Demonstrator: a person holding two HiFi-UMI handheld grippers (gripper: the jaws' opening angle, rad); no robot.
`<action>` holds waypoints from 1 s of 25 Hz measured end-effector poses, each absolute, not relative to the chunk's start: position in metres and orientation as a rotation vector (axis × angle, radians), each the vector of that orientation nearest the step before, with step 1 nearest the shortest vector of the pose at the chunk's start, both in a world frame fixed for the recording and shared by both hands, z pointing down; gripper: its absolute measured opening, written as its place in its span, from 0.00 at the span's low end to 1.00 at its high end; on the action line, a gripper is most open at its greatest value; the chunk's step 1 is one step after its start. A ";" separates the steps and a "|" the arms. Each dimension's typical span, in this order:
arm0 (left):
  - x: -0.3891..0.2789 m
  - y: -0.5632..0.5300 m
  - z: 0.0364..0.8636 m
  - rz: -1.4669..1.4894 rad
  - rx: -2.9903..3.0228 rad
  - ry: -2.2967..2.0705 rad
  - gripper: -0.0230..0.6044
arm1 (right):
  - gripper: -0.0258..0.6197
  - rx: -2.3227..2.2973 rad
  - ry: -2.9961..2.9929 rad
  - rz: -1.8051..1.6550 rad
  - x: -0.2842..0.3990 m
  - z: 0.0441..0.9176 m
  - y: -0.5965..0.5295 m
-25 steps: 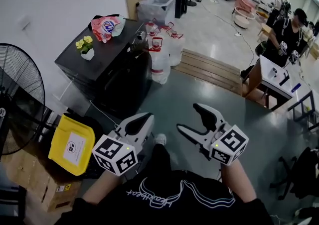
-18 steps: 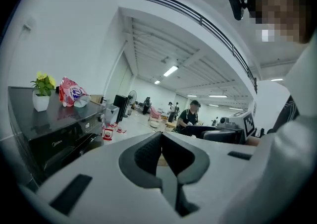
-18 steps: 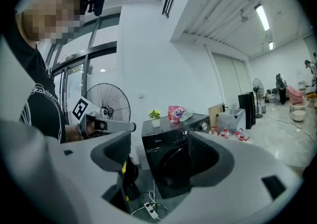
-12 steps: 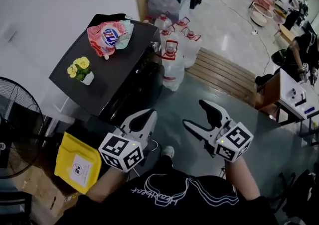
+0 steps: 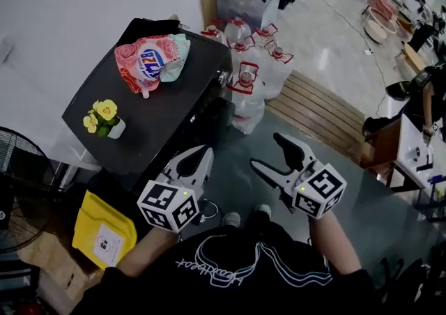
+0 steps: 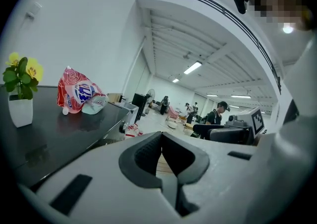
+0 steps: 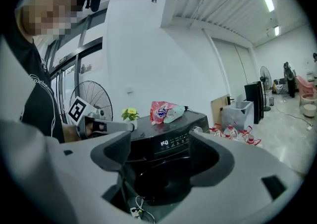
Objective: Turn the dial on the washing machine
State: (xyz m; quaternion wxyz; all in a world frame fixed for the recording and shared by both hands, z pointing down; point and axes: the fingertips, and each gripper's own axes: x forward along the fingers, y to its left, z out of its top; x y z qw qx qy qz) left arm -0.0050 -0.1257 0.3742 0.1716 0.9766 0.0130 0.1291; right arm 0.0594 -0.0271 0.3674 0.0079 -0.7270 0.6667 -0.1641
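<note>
The black front-loading washing machine (image 5: 160, 108) stands at the left against the wall. Its lit display (image 7: 164, 143) and silver dial (image 7: 197, 129) show on the front panel in the right gripper view; the dial (image 6: 122, 127) also shows at the machine's far corner in the left gripper view. My left gripper (image 5: 203, 152) is shut and empty, next to the machine's front edge. My right gripper (image 5: 265, 150) is open and empty, further right over the floor, facing the machine's door. Neither touches the machine.
On the machine's top lie a pink detergent bag (image 5: 148, 60) and a small pot of yellow flowers (image 5: 104, 117). Several water jugs (image 5: 245, 63) stand beyond it, with wooden decking (image 5: 313, 108) behind. A fan (image 5: 21, 188) and a yellow board (image 5: 104, 230) are at left. Cables (image 5: 203, 212) lie on the floor.
The view has drawn nearer to the washing machine, which now fills more of the left side. Both grippers keep their places before the body, left shut and right open.
</note>
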 end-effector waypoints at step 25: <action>0.084 -0.188 0.408 0.270 2.519 -0.879 0.04 | 0.59 -1.915 2.702 -0.471 0.230 0.426 -0.195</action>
